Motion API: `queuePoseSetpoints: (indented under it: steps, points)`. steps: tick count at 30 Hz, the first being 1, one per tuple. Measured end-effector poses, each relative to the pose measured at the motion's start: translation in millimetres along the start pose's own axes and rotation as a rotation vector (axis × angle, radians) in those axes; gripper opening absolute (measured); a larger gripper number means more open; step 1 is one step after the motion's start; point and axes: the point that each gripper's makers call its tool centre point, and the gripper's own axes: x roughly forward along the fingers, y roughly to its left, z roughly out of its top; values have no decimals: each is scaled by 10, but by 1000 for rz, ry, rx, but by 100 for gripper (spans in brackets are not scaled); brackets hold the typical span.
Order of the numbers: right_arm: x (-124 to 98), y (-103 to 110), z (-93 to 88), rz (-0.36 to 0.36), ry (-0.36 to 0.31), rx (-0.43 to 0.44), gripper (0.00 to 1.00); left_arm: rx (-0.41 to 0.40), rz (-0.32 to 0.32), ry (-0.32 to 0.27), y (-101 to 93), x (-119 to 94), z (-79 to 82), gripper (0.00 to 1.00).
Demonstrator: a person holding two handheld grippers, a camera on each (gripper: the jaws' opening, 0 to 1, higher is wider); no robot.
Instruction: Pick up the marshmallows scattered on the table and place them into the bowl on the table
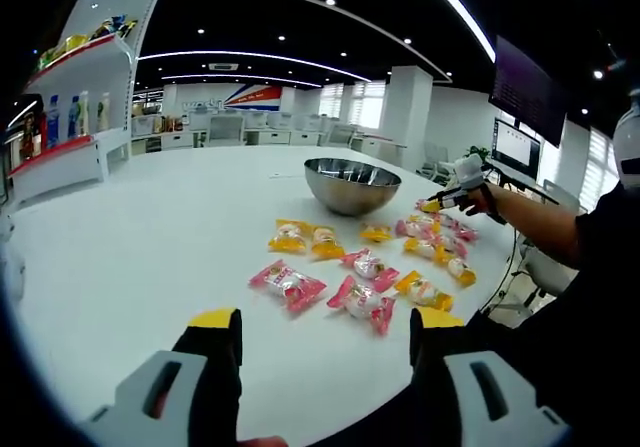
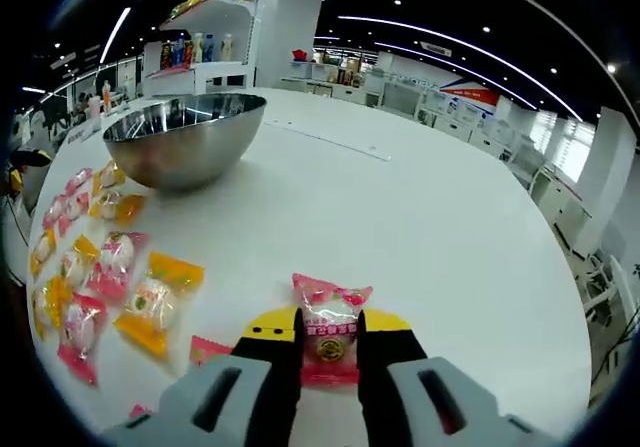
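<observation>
The right claw (image 2: pixel 330 352) has its two black jaws closed against the sides of a pink wrapped marshmallow (image 2: pixel 330 329), near the bottom of the right gripper view. To the left, more pink and yellow wrapped marshmallows (image 2: pixel 95 277) lie scattered on the white tabletop (image 2: pixel 420 227). Farther off on the left stands a steel bowl (image 2: pixel 185 139), resting on the tabletop. Behind it rises a white shelf unit (image 2: pixel 225 37) carrying bottles.

Shiny metal bowl (image 2: pixel 185 139), glossy plastic wrappers (image 1: pixel 288 284)
</observation>
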Motion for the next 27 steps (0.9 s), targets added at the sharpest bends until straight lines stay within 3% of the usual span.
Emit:
queuePoseSetpoints:
  steps: [14, 27]
  points:
    - [-186, 190, 294, 25, -84, 1, 21, -2, -9, -3, -20, 18, -9, 68]
    - [-270, 402, 1026, 138, -215, -53, 21, -10, -17, 1, -31, 47, -46, 68]
